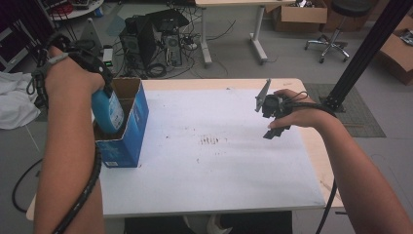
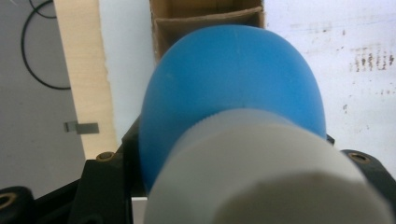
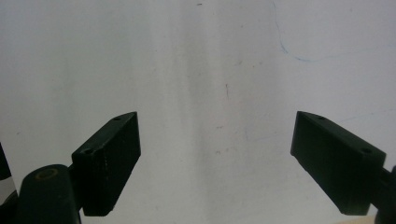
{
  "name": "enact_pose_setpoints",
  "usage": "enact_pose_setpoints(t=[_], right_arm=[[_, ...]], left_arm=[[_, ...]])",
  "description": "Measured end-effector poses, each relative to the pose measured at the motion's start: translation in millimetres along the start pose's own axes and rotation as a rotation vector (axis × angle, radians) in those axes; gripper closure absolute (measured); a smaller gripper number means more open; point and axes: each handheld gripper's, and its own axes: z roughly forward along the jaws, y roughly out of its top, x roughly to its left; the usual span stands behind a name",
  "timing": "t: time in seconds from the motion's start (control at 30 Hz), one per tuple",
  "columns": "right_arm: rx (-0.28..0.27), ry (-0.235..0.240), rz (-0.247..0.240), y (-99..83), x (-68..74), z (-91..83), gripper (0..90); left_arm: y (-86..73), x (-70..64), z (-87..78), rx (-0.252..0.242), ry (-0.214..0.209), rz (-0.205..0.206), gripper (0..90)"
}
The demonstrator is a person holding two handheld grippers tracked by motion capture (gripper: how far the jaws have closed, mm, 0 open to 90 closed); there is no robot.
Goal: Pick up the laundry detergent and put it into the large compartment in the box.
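Two grippers: one black two-jaw gripper is held in each of the person's hands above a white-topped worktop (image 1: pixel 214 165) with a pale wooden edge.
Left gripper (image 1: pixel 100 73): it is seen in the high view at the left end of the worktop, raised over an open box; in the left gripper view its black jaws are closed on the neck area of a bottle, just under the cap.
Bottle: a blue plastic bottle (image 1: pixel 108 111) with a rounded shoulder, a white ribbed screw cap (image 2: pixel 266 172) and a printed label is gripped at its top; its lower part hangs inside the open top of the box, tilted slightly.
Box: an open-topped blue cardboard carton (image 1: pixel 127 129) with a brown inner face stands near the left edge of the worktop; a cardboard divider is seen inside it in the left gripper view.
Right gripper (image 1: pixel 272 122): it is held above the right part of the worktop, well apart from the box, with a grey three-cornered plate (image 1: pixel 263 95) on top.
Right jaws: in the right gripper view they are spread wide, with nothing between them, over the bare white surface.
Worktop marks: small brown specks (image 1: pixel 212 140) are scattered near the middle.
Surroundings: computer towers (image 1: pixel 156 44) with tangled cables, cardboard boxes (image 1: pixel 299 14) and a wheeled stool (image 1: pixel 336 34) are seen on the floor beyond.
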Motion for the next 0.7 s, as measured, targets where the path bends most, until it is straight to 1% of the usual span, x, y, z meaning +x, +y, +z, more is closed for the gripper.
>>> enact_pose_setpoints(t=[0.2,0.27,0.3,0.43,0.7], right_arm=[[0.0,-0.001,0.002,1.0,0.4,0.7,15.9],[-0.001,0.0,0.0,1.2,0.5,1.3,15.9],[-0.002,0.002,0.0,1.1,0.5,1.7,15.9],[0.005,0.002,-0.001,1.6,0.2,3.5,15.9],[0.001,0.002,0.0,3.7,0.7,4.5,15.9]], left_arm=[[-0.3,4.1,28.0,0.037,-0.011,0.01,39.8],[-0.4,4.2,37.4,0.046,-0.015,0.015,39.8],[-0.4,3.9,40.8,0.046,-0.017,0.011,39.8],[0.6,1.9,57.9,0.063,-0.01,0.022,39.8],[2.1,0.4,82.7,0.064,-0.024,0.027,39.8]])
